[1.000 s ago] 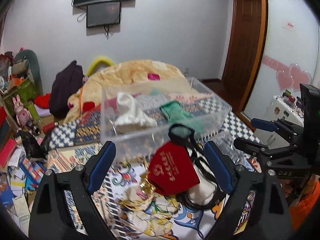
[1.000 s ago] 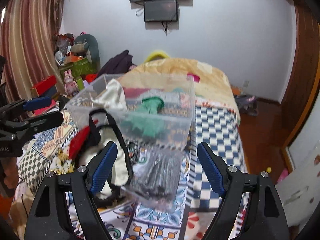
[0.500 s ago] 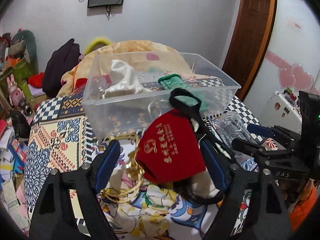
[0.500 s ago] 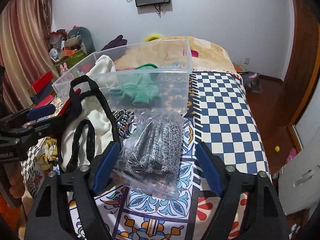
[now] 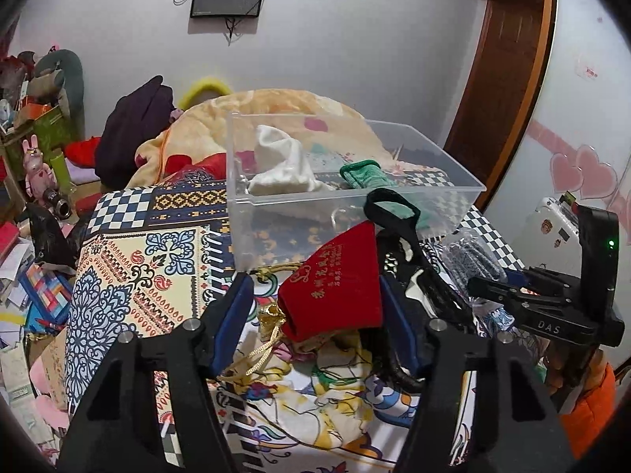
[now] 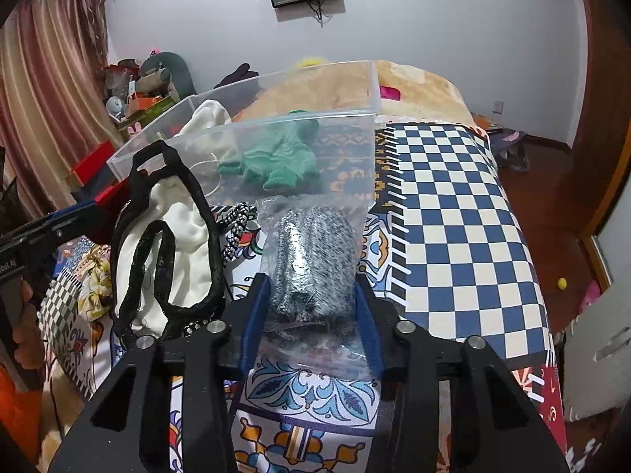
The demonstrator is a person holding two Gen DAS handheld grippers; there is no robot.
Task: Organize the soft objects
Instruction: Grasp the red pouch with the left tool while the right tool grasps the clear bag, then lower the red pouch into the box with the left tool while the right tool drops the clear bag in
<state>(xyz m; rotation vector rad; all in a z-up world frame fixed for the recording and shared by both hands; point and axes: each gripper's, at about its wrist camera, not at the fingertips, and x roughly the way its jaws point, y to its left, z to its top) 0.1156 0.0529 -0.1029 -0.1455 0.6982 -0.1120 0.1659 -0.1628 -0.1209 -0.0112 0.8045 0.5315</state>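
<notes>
Left gripper (image 5: 315, 307) closed in around red pouch (image 5: 333, 283), right gripper (image 6: 311, 307) now pinching bagged grey fabric (image 6: 311, 260) (previously spread), clear bin (image 5: 355, 193) unmoved.

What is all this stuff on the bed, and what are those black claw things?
Clear plastic storage bin: one, transparent, on the bed behind the loose items.
White cloth: one, inside the bin.
Green knitted gloves: green, inside the bin.
Red velvet drawstring pouch: one, red with gold cord, between the left gripper's fingers.
Clear bag of grey speckled fabric: one, between the right gripper's fingers.
Cream tote bag with black straps: one, beside the bagged fabric.
Patterned bedspread: one, multicoloured.
Left gripper: black, blue pads.
Right gripper: same.
</notes>
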